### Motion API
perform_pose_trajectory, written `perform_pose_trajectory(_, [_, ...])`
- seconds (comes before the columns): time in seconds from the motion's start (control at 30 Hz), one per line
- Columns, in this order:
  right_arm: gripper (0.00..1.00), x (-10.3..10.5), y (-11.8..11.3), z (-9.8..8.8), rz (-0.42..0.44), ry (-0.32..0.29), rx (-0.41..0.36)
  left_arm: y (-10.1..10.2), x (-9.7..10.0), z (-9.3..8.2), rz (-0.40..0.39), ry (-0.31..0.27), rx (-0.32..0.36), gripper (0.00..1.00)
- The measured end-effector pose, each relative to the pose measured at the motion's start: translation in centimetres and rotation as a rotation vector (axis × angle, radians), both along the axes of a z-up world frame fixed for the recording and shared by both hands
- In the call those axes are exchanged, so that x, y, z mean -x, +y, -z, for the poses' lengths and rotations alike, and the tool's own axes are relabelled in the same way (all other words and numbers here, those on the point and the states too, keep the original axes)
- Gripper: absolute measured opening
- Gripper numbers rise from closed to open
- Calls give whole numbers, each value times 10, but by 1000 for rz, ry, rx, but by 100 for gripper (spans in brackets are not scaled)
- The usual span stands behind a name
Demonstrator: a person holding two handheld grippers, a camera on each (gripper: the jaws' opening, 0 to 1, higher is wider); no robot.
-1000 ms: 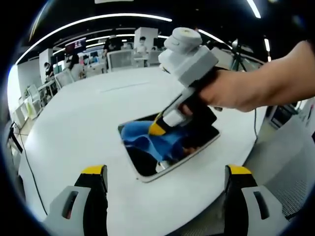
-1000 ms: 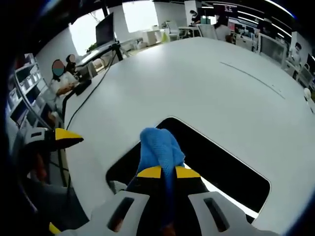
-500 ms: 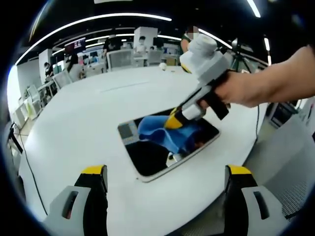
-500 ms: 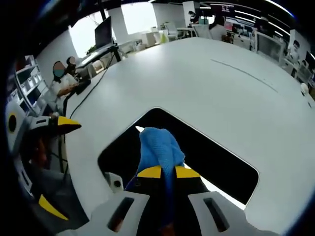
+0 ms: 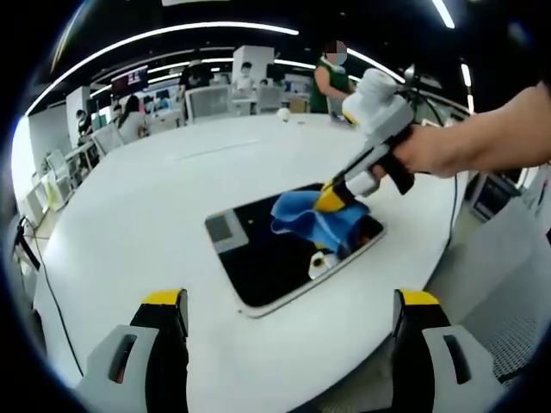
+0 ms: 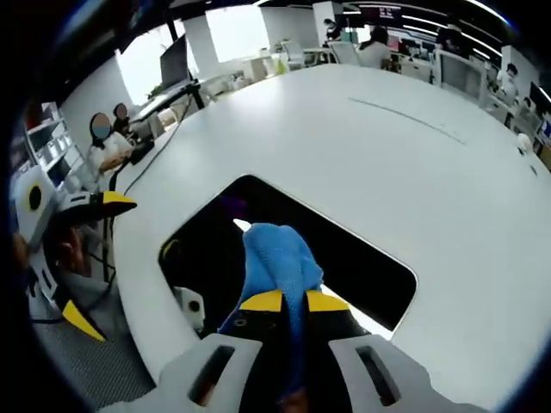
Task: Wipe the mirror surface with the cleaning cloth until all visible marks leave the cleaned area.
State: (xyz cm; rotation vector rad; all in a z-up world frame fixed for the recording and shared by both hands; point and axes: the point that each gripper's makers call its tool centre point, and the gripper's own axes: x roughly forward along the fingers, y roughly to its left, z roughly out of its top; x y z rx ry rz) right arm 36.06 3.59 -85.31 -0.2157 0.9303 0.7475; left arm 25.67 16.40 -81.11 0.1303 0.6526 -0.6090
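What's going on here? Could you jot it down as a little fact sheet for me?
Surface: round white table
Object cleaned: rectangular dark mirror with white rim, lying flat
Tool: blue cleaning cloth, pressed on mirror
Right gripper: shut on cloth, held by a person's hand
Left gripper: jaws apart, holding nothing, near the table edge

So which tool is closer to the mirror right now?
Right. The right tool presses the blue cloth onto the mirror near its far end. The left tool hangs open, back from the mirror's near edge, off the glass.
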Motion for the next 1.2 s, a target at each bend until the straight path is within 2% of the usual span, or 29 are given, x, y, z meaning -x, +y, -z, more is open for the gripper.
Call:
perform_pose_trajectory(0.33, [2, 1, -34, 0, 8, 20, 1, -2, 0, 1, 12, 0, -7, 100])
perform_pose_trajectory(0.63, [2, 0, -54, 0, 31, 28, 9, -1, 0, 1, 9, -1, -7, 100])
perform_pose_trajectory(1.2, [2, -1, -63, 0, 57, 23, 25, 1, -1, 1, -3, -1, -7, 100])
